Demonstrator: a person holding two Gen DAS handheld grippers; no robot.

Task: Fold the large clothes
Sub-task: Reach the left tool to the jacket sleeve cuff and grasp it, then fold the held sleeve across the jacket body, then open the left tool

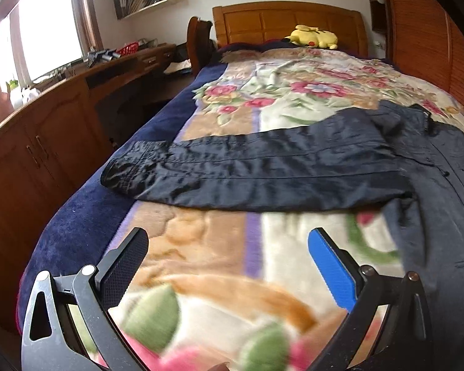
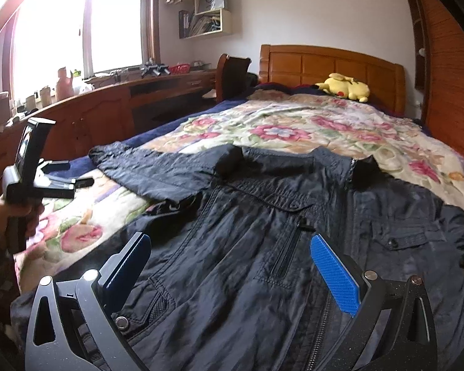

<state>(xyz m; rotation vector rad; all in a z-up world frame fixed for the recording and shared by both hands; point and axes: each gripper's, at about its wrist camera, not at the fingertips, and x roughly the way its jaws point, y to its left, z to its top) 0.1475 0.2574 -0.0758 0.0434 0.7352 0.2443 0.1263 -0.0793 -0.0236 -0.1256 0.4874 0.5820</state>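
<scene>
A dark navy jacket (image 2: 263, 232) lies front-up across the floral blanket, collar toward the headboard. Its left sleeve (image 1: 247, 173) stretches out flat toward the bed's left side, cuff (image 1: 120, 170) near the blue border. My left gripper (image 1: 229, 244) hovers open over bare blanket, short of that sleeve, nothing between its fingers. It also shows in the right wrist view as the left gripper (image 2: 65, 173), held by a hand at the far left. My right gripper (image 2: 232, 247) stands open just above the jacket's chest, by the zipped pocket (image 2: 289, 247).
The floral blanket (image 1: 294, 92) covers a bed with a dark blue border (image 1: 86, 213). A yellow plush toy (image 2: 345, 88) lies by the wooden headboard (image 2: 331, 61). A wooden desk and cabinets (image 1: 46, 142) run along the left under the window; a wooden wardrobe (image 2: 448, 71) stands right.
</scene>
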